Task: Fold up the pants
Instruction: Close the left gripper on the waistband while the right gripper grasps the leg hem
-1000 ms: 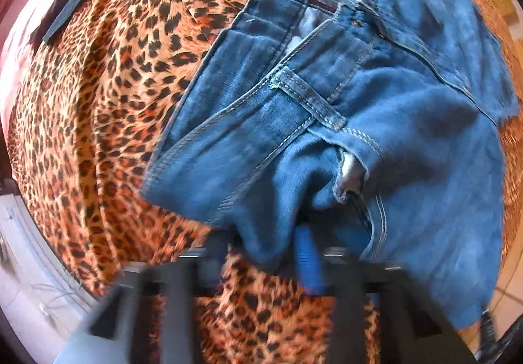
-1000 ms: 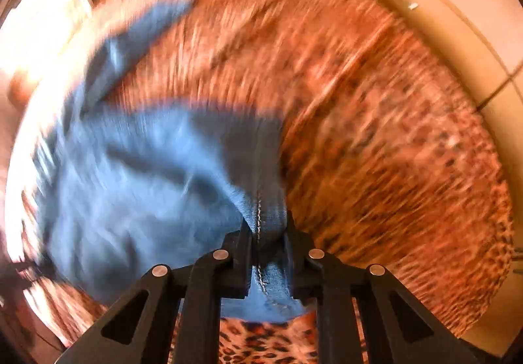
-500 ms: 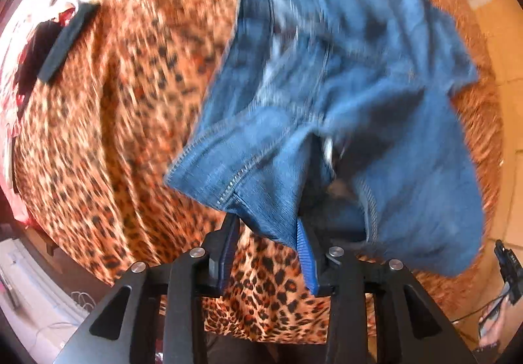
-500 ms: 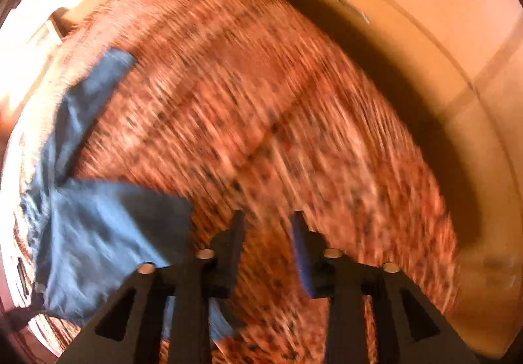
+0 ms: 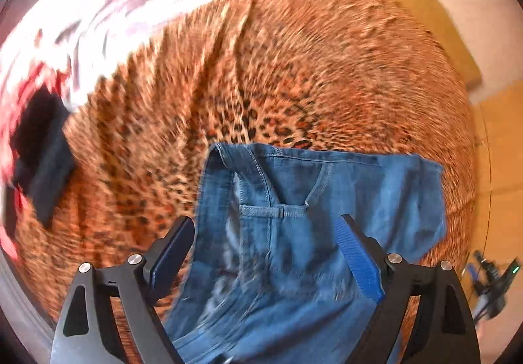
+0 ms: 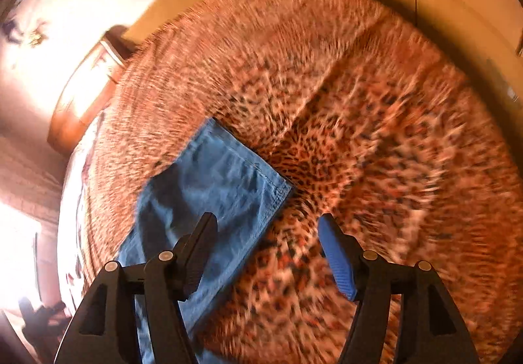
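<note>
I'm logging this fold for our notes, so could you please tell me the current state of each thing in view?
Jeans: lying loose on the leopard-print cover, held by neither gripper.
Left gripper: open, over the jeans.
Right gripper: open, empty.
Dark garment: lying at the cover's edge.

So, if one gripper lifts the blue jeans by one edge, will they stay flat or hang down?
The jeans would probably hang and sag: they already lie in soft folds on the leopard-print cover. The thick stitched seams suggest fairly heavy denim, so one pinch may let the fold open. The matte cloth looks unlikely to slip.
</note>
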